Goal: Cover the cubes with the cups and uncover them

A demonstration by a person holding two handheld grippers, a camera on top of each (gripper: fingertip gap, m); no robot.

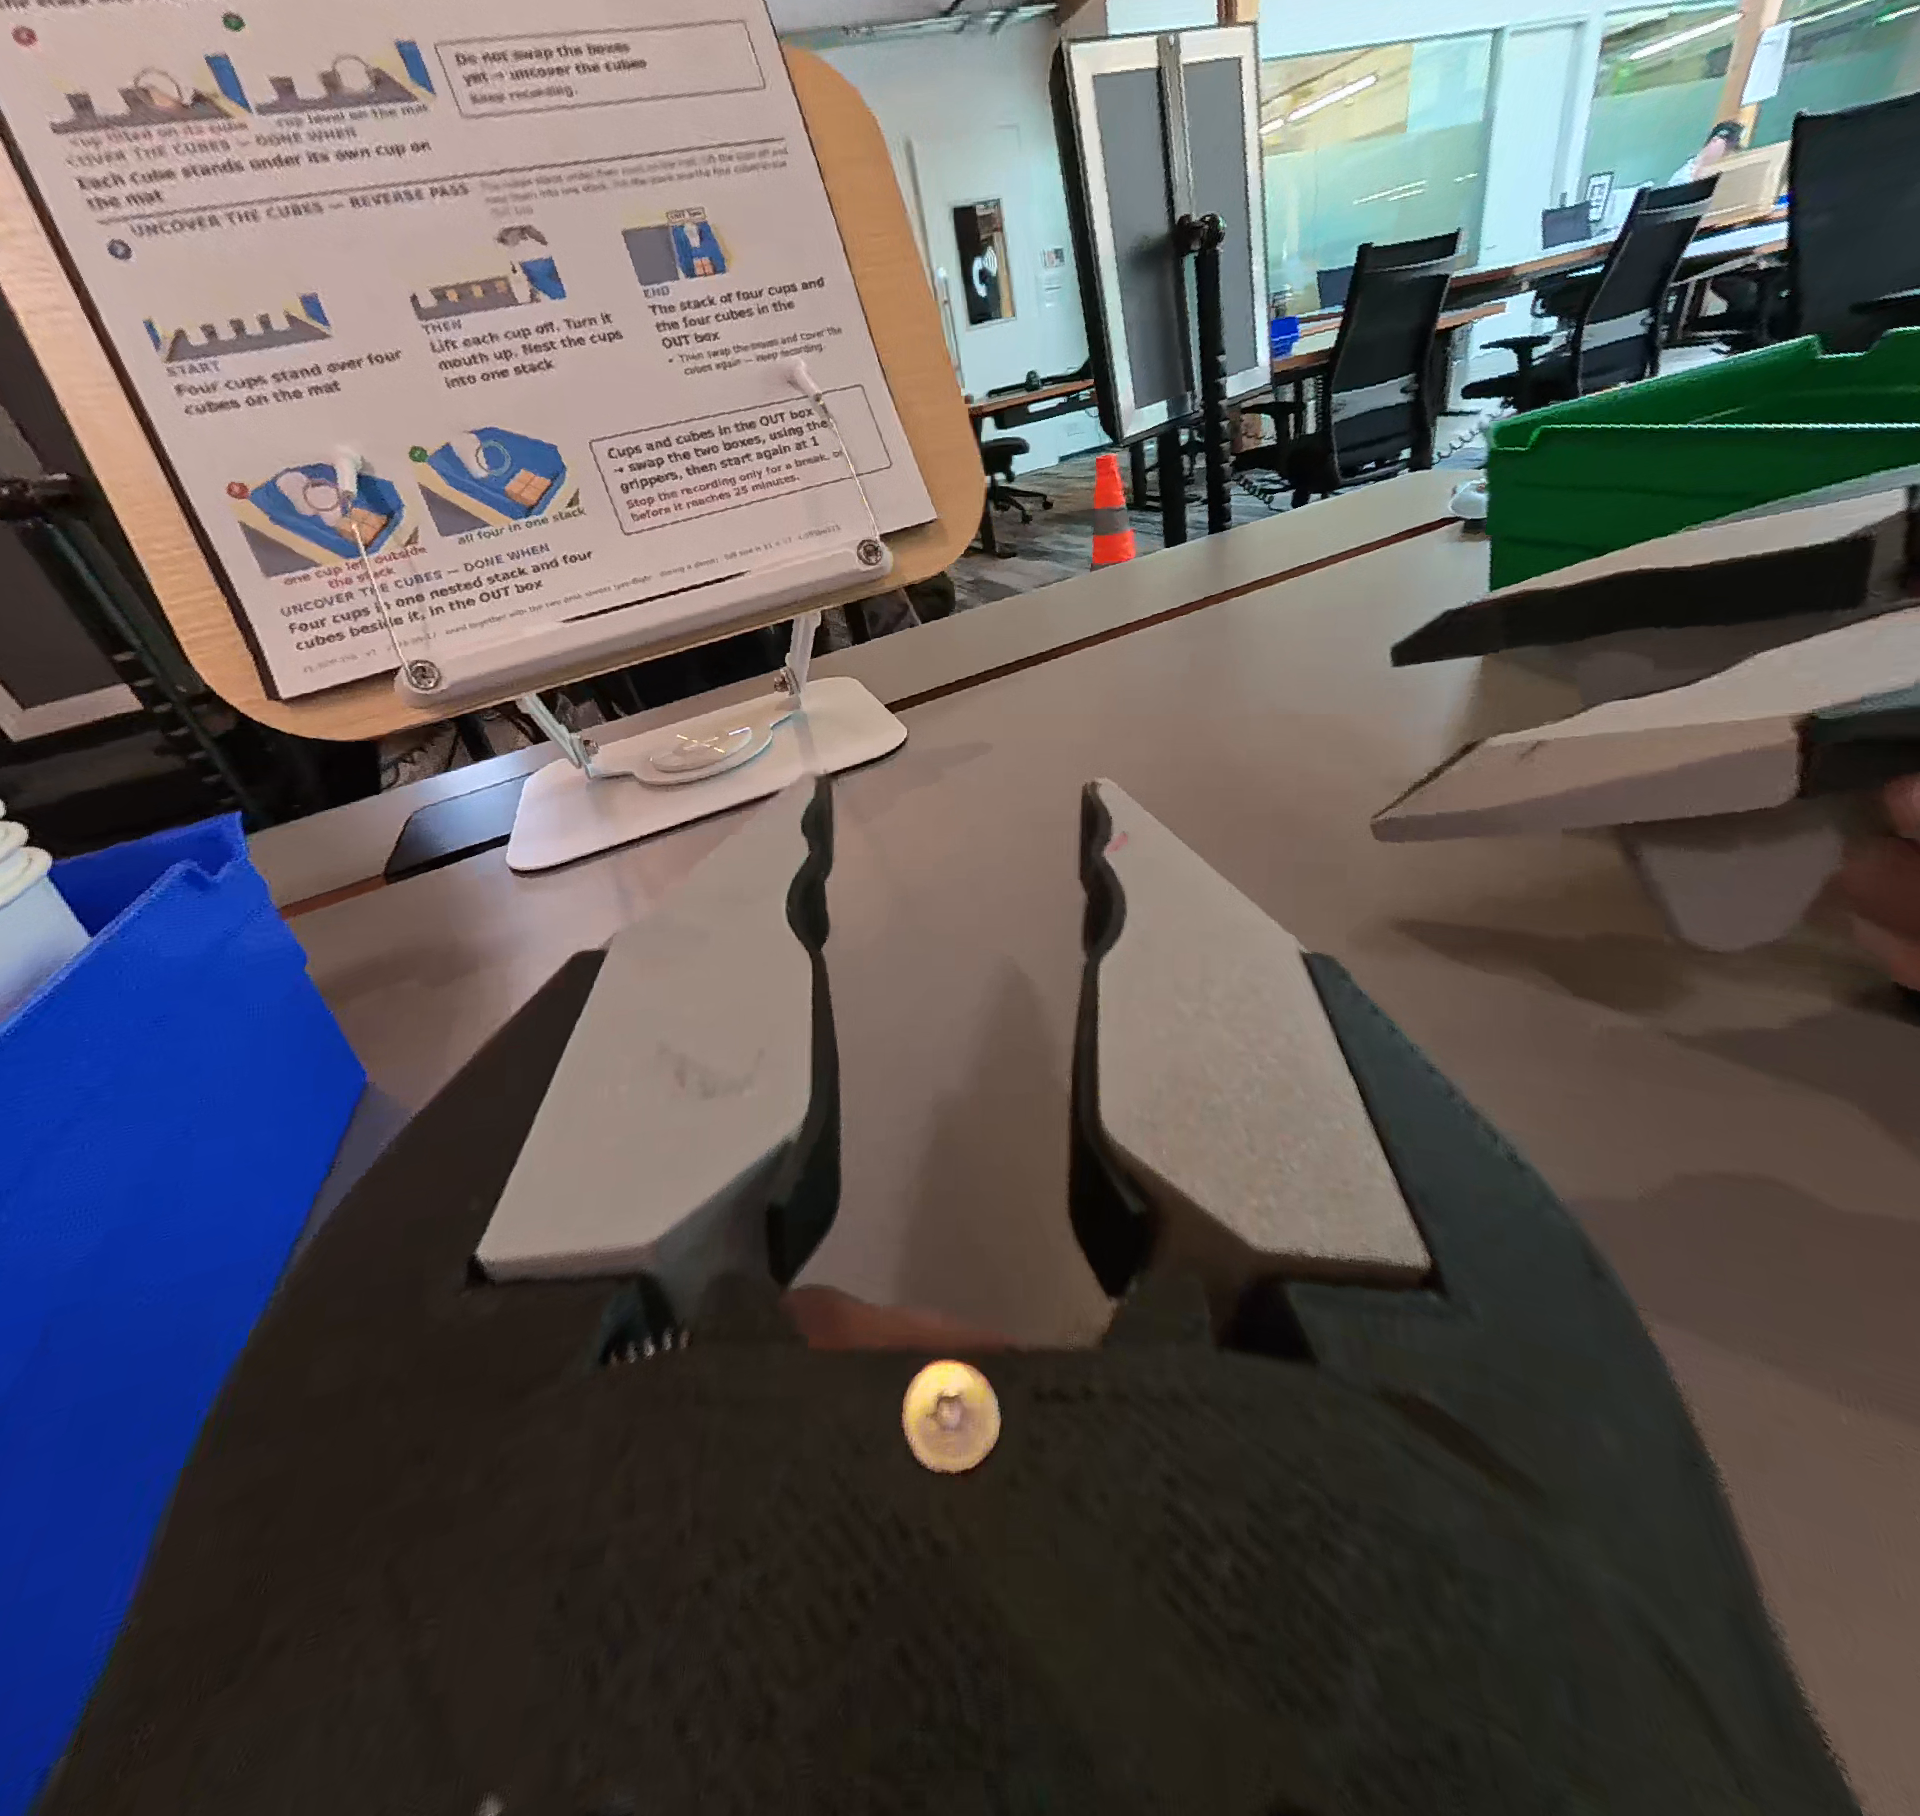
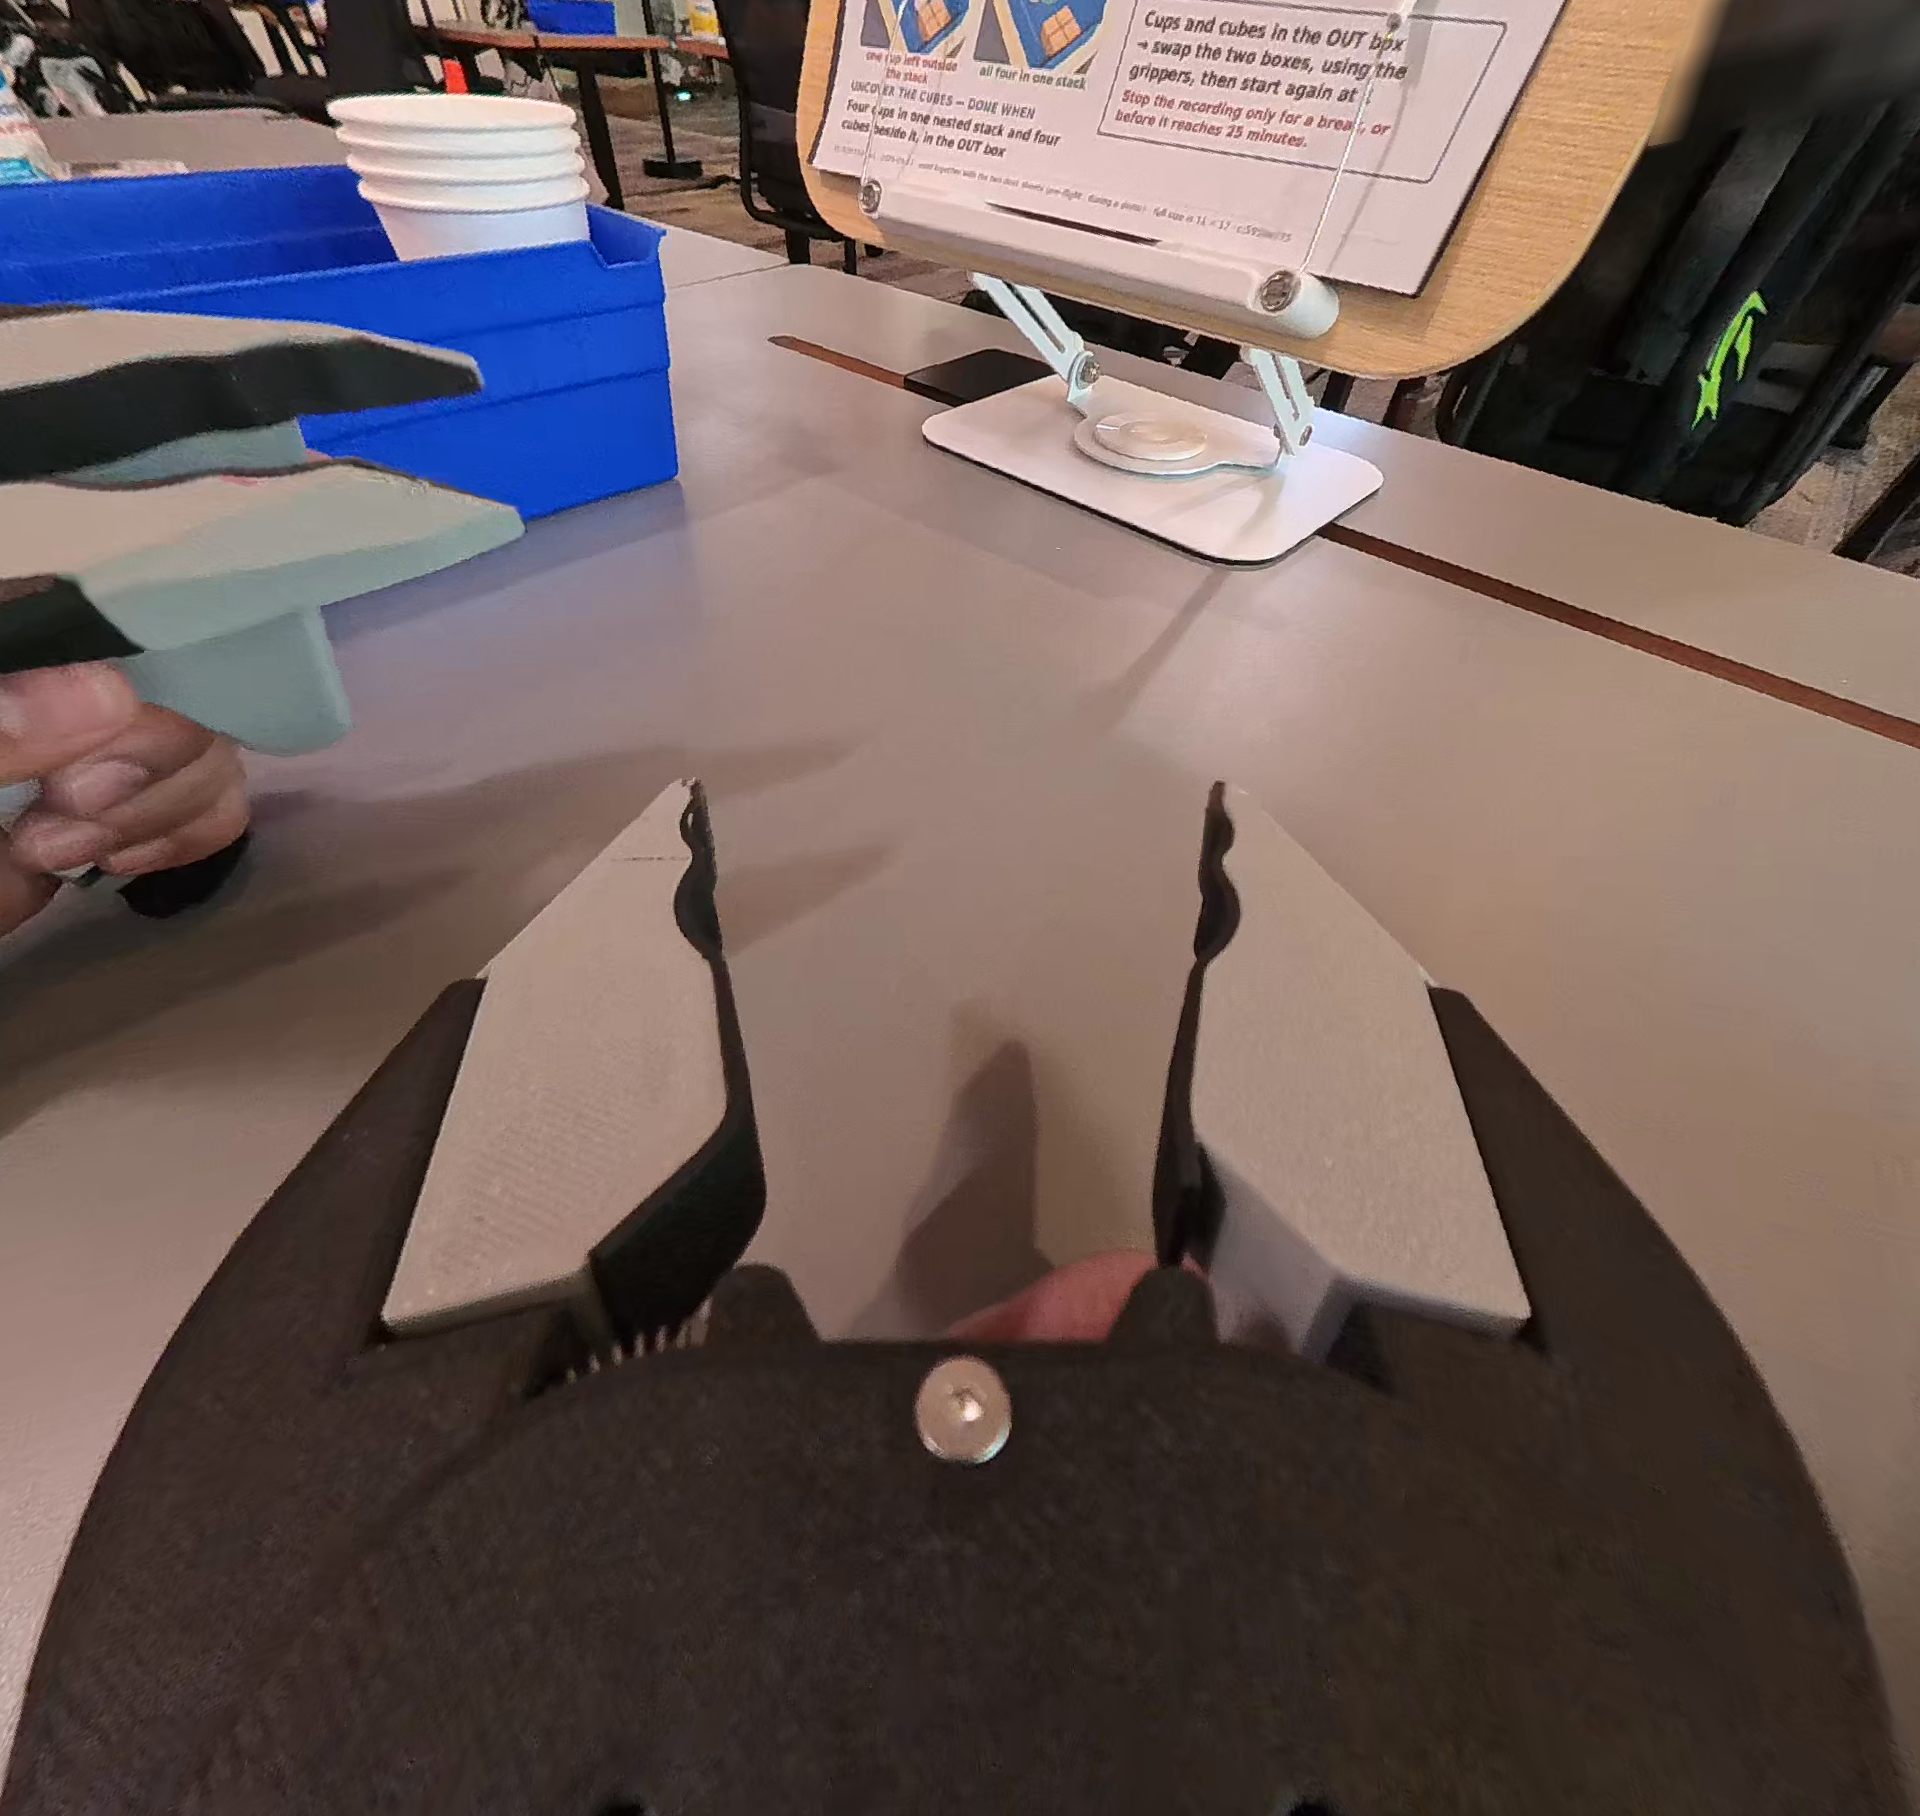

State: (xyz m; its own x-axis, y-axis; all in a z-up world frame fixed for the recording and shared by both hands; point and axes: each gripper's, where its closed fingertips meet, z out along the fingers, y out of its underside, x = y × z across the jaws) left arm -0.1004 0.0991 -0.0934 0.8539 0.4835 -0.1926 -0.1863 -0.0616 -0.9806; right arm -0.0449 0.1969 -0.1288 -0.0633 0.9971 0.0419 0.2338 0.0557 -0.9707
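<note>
Spread fingers (image 2: 1340, 1039); blue bin (image 2: 499, 332), stacked cups (image 2: 468, 166) beyond.

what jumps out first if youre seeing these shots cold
Both grippers, the left and the right, hang open and empty over a bare grey table. Straight ahead stands an instruction sheet on a tilted stand. A stack of white cups sits in a blue bin on the left side of the table, and a green bin shows on the right.

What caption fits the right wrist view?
Open tongs over table; stacked cups in blue bin.
</note>
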